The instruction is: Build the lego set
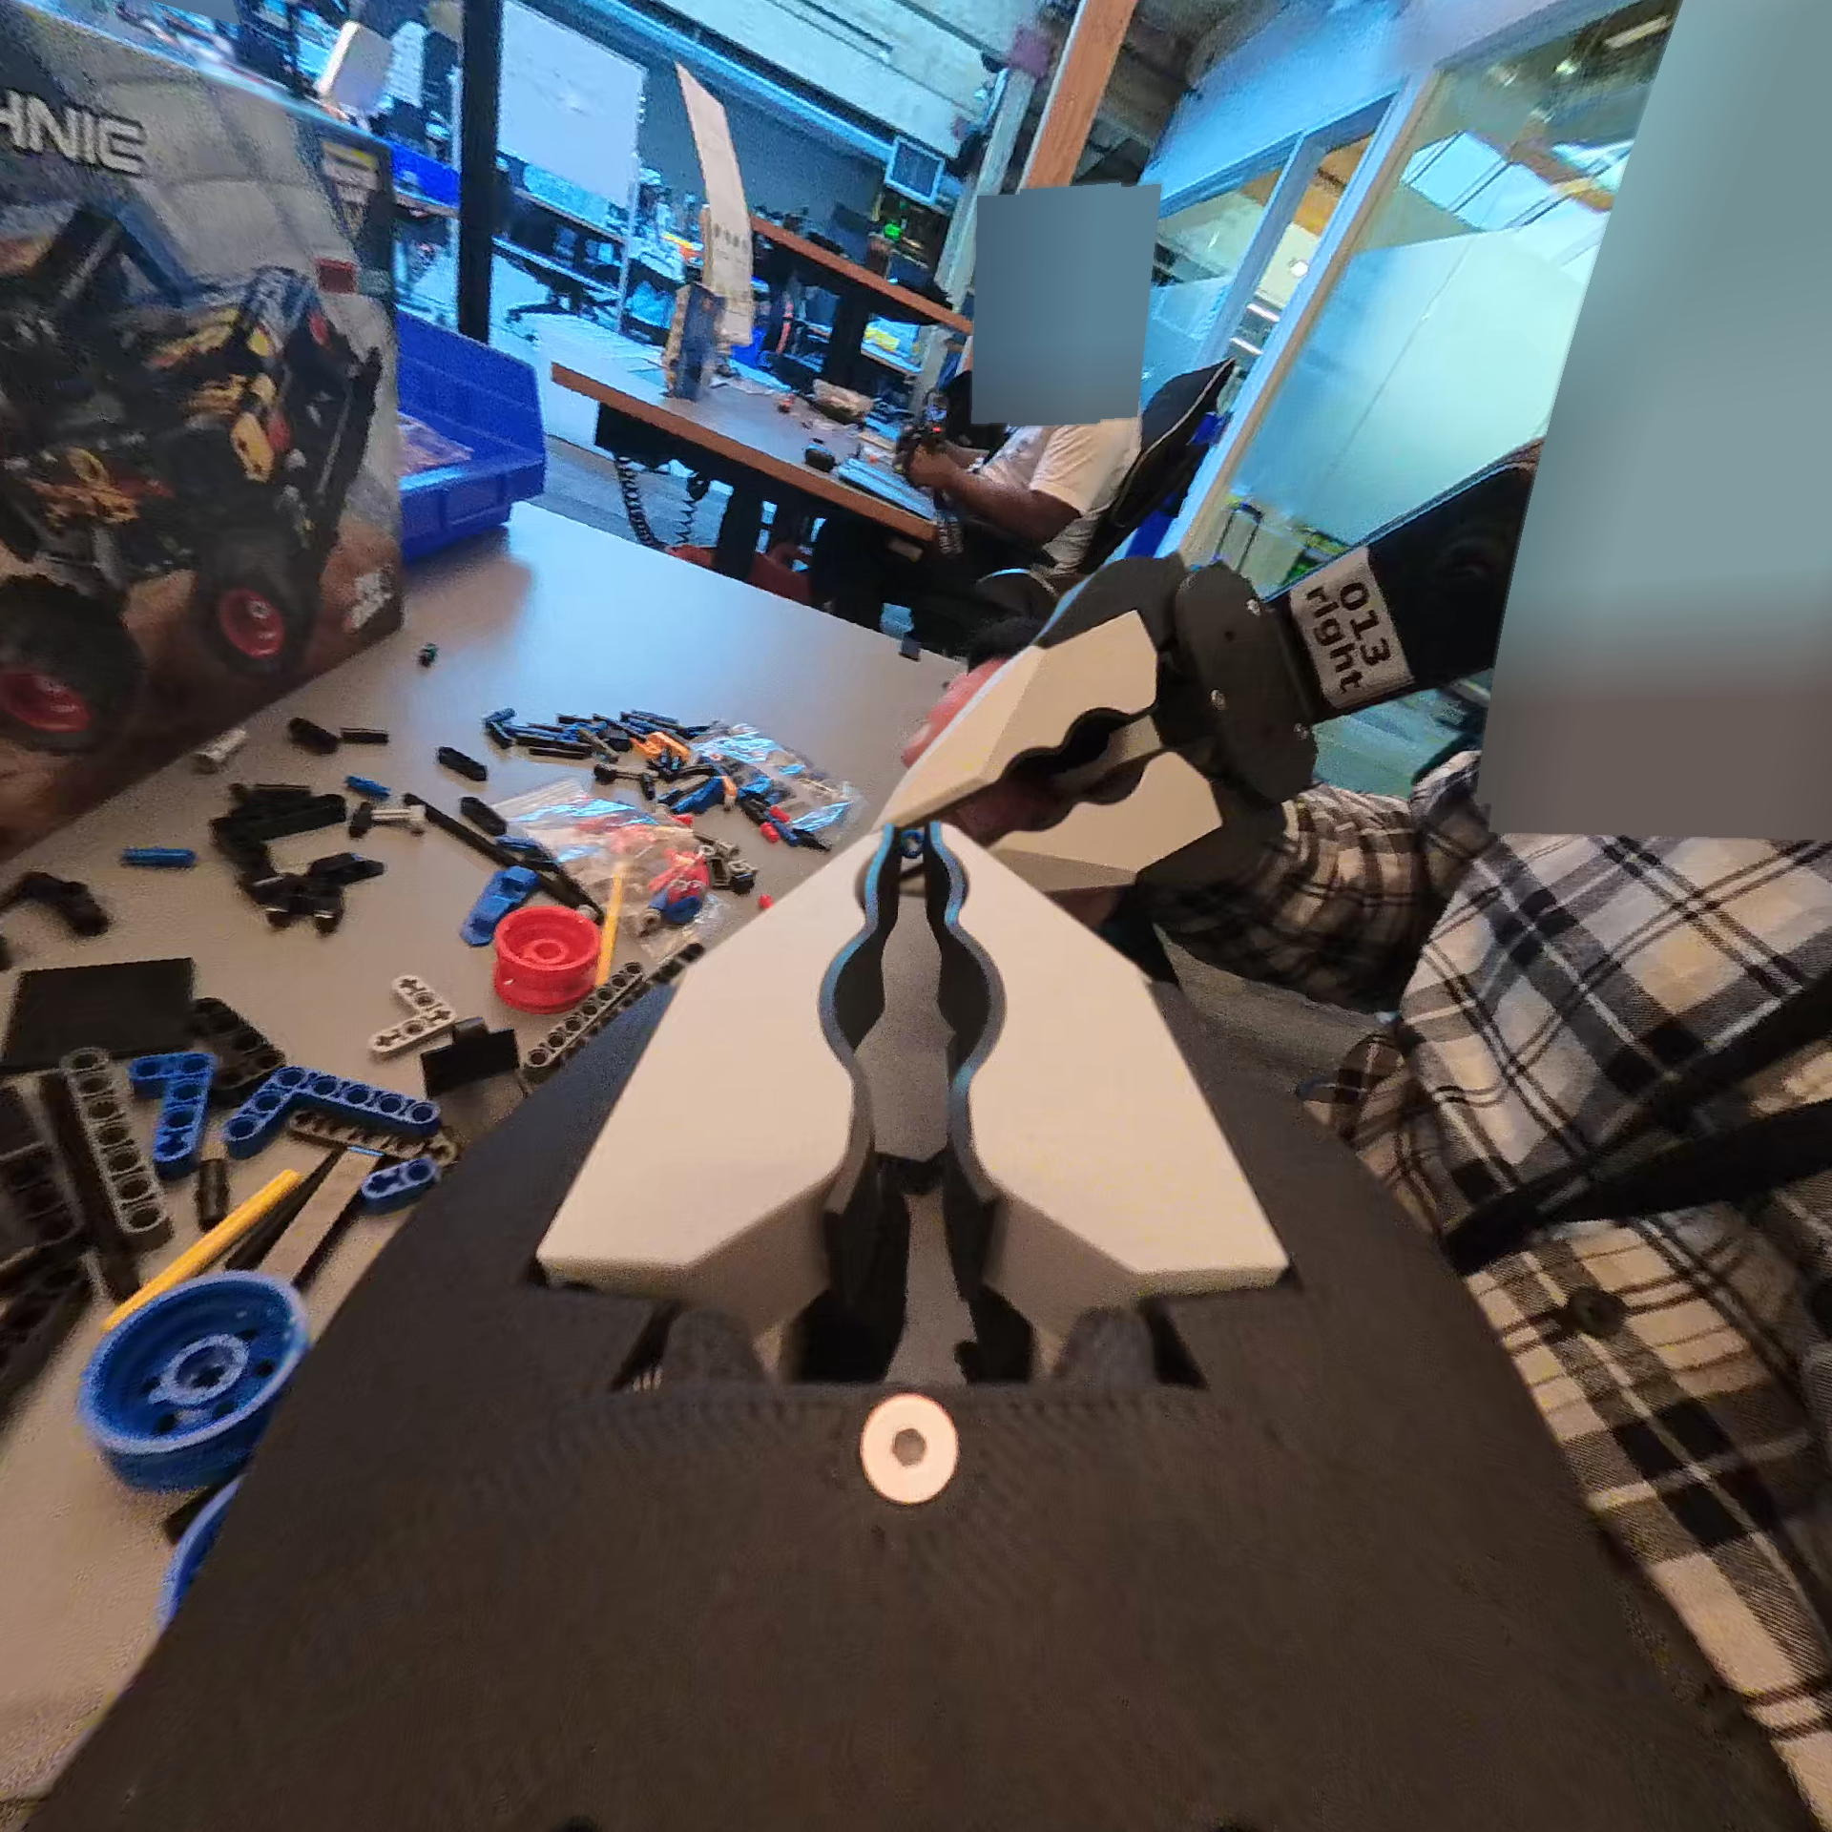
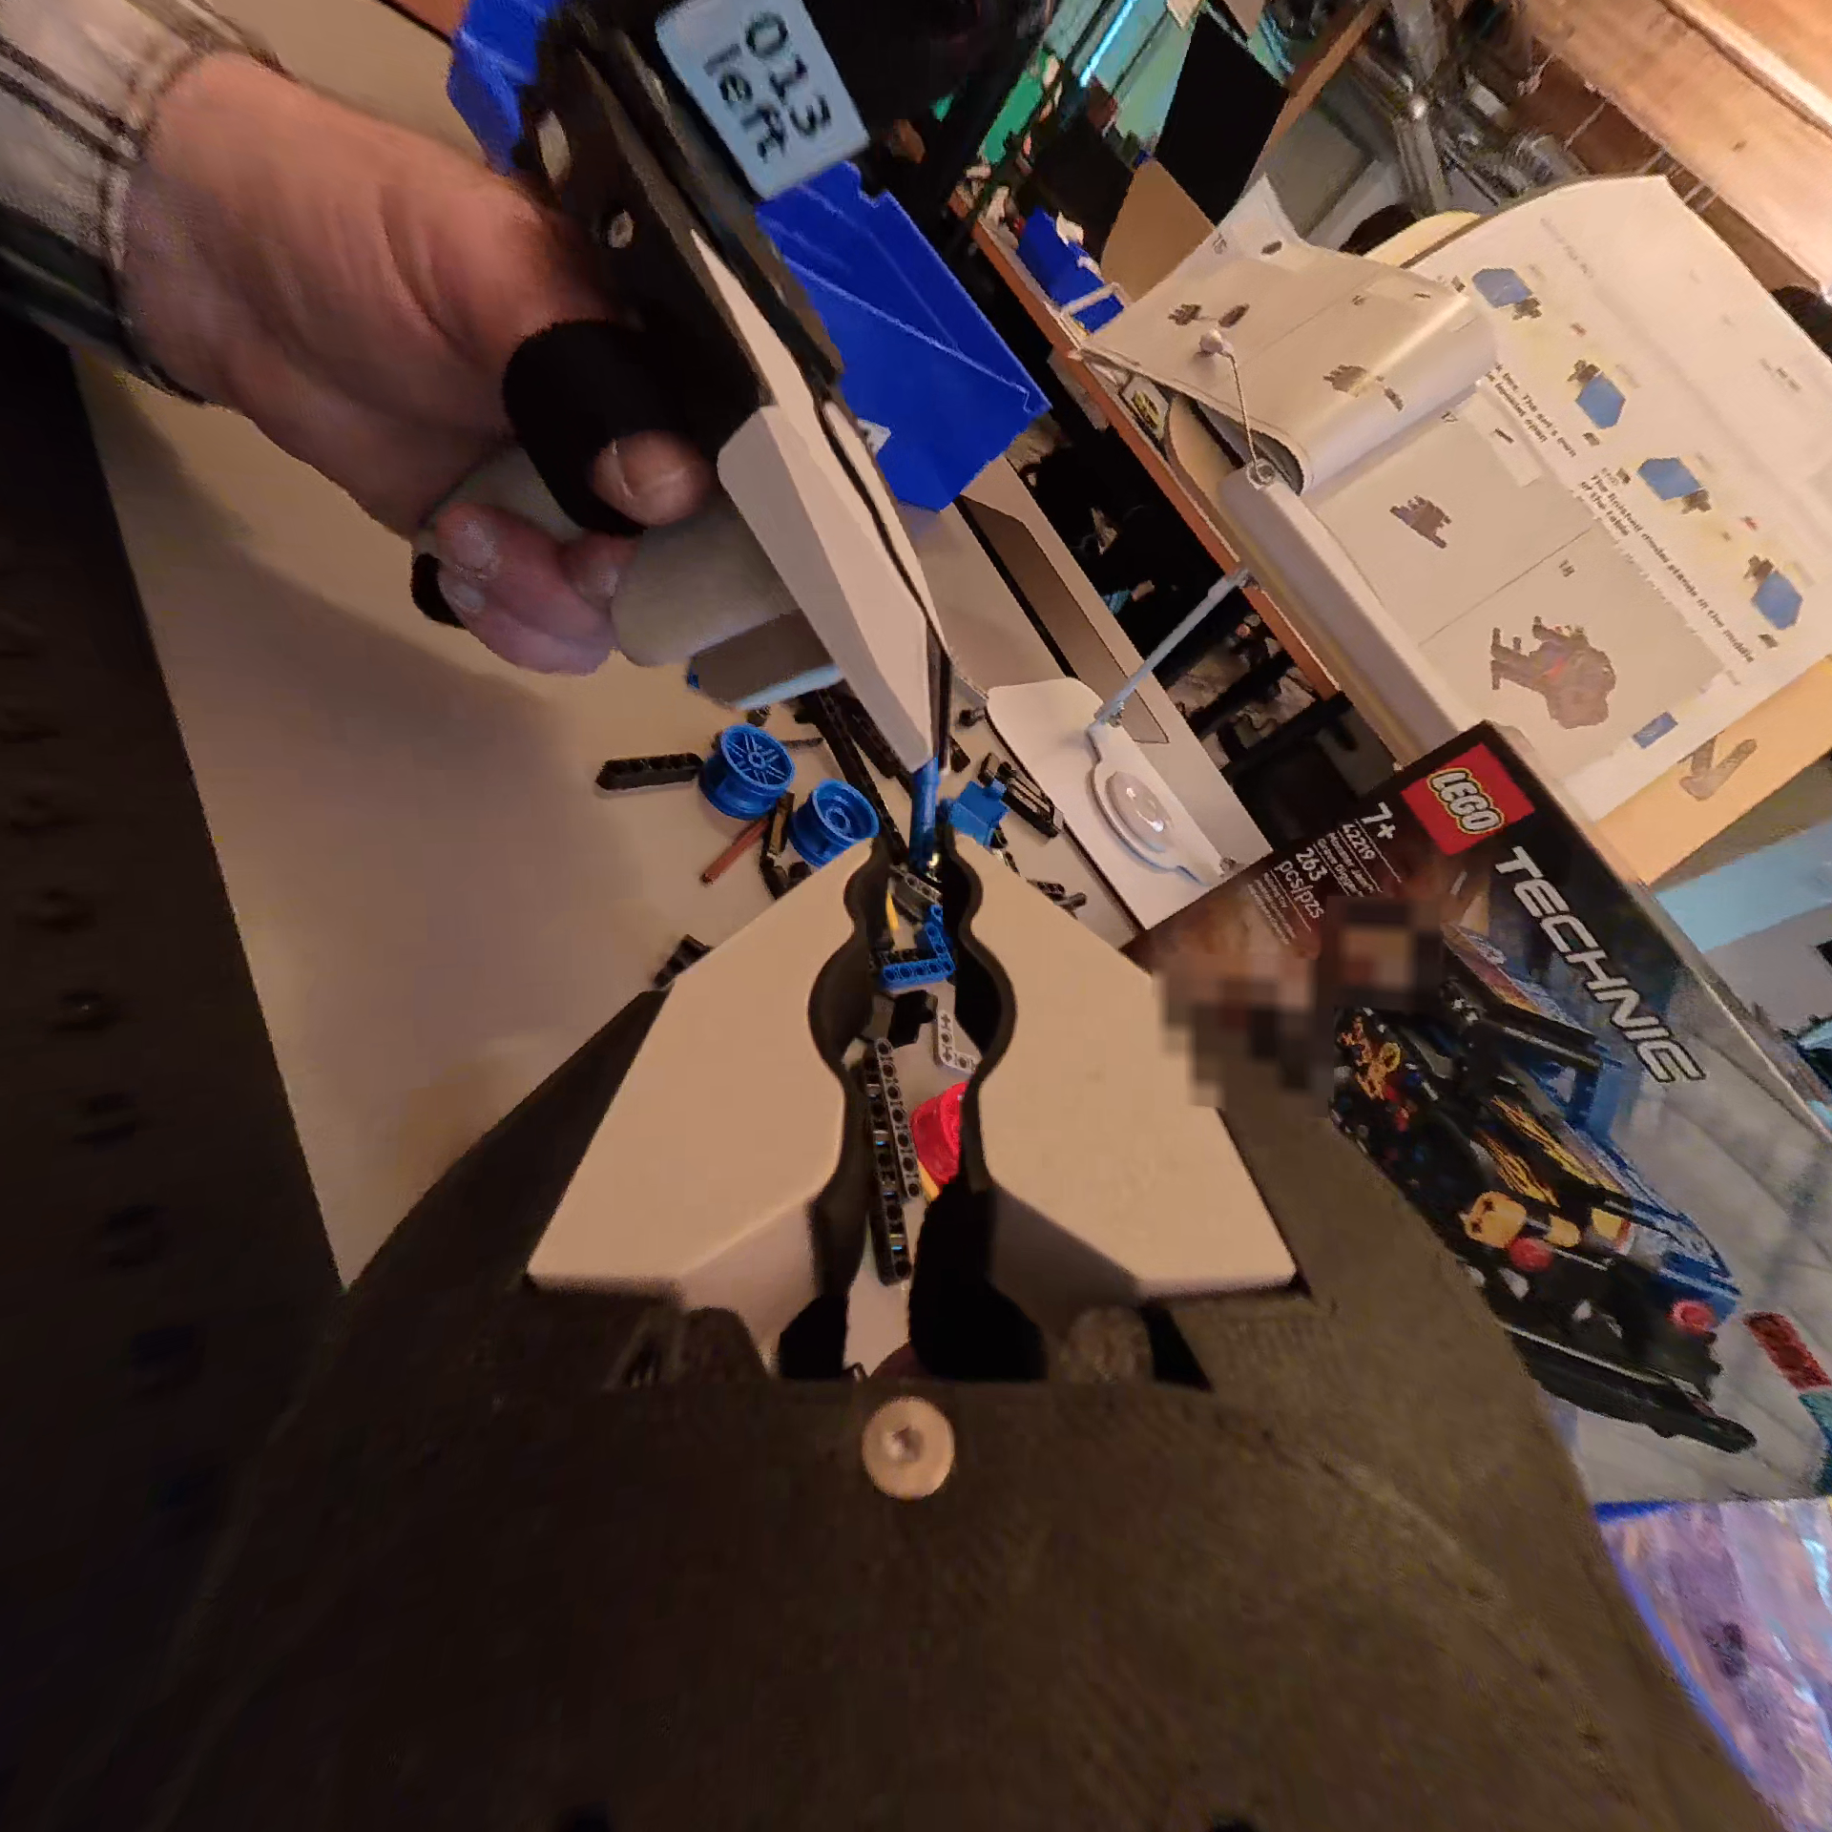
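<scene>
My left gripper (image 1: pixel 910 838) is shut on a small thin blue piece (image 1: pixel 910 846), held above the table (image 1: pixel 595 634). My right gripper (image 1: pixel 895 819) comes in from the right, jaws shut, tips meeting the left tips at the same piece. In the right wrist view the right gripper (image 2: pixel 917 858) and the left gripper (image 2: pixel 930 758) meet tip to tip, with the blue piece (image 2: pixel 927 808) running between them. Most of the piece is hidden by the fingers. A hand holds the left gripper.
The set's box (image 1: pixel 198 397) stands at the table's far left. Loose beams, a blue L beam (image 1: pixel 327 1095), a red wheel (image 1: pixel 545 957), a blue wheel (image 1: pixel 188 1378) and plastic bags (image 1: pixel 615 833) lie below. A blue bin (image 1: pixel 466 436) and an instruction booklet (image 2: pixel 1586 496) stand behind. About 12 cm separates my right fingertips from the red wheel (image 1: pixel 545 957).
</scene>
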Available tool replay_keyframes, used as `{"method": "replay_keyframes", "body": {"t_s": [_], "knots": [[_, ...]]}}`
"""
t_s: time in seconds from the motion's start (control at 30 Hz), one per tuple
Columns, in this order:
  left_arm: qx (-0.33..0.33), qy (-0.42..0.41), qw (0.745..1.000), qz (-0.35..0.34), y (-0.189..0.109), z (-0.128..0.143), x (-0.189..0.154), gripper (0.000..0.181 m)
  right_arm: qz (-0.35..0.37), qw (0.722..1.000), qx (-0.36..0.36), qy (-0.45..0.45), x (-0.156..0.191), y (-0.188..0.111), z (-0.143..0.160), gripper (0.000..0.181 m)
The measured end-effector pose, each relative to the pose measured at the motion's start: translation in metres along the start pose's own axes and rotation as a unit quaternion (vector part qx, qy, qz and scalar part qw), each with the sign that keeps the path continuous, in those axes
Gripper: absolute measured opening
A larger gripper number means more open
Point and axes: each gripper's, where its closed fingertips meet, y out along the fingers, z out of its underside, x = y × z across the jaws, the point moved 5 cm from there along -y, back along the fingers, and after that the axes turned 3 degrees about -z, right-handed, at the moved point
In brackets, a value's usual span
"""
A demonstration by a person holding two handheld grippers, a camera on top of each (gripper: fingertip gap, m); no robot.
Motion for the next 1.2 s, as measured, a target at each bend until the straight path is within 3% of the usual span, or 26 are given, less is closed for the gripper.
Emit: {"method": "replay_keyframes", "body": {"t_s": [0.2, 0.3, 0.37, 0.43, 0.6, 0.83, 1.03, 1.1, 1.2], "knots": [[0.001, -0.029, 0.999, 0.022, 0.002, 0.002, 0.001, 0.003, -0.013, 1.000, -0.012, 0.026, -0.001, -0.001, 0.000, 0.002], [0.037, -0.024, 0.999, 0.009, 0.004, 0.010, 0.007, 0.005, -0.038, 0.998, 0.003, 0.054, -0.001, -0.001, 0.009, 0.002], [0.103, 0.022, 0.994, -0.023, 0.002, 0.021, 0.016, 0.019, -0.040, 0.997, 0.024, 0.062, -0.003, -0.002, 0.018, 0.002], [0.169, 0.085, 0.979, -0.071, -0.003, 0.033, 0.028, 0.019, -0.039, 0.996, 0.038, 0.076, -0.005, -0.004, 0.027, 0.002], [0.327, 0.202, 0.913, -0.135, 0.000, 0.075, 0.045, 0.012, -0.050, 0.992, 0.065, 0.096, -0.003, -0.005, 0.047, 0.002], [0.318, 0.165, 0.931, -0.066, 0.014, 0.084, 0.017, 0.012, -0.060, 0.989, 0.089, 0.101, 0.004, -0.006, 0.057, 0.002], [0.307, 0.210, 0.923, -0.097, 0.016, 0.076, 0.028, 0.030, -0.090, 0.983, 0.111, 0.113, 0.012, -0.012, 0.064, 0.002], [0.332, 0.237, 0.907, -0.107, 0.018, 0.084, 0.033, 0.029, -0.098, 0.981, 0.120, 0.117, 0.015, -0.012, 0.065, 0.002], [0.338, 0.220, 0.909, -0.105, 0.021, 0.089, 0.028, 0.023, -0.109, 0.978, 0.124, 0.128, 0.020, -0.011, 0.064, 0.002]]}}
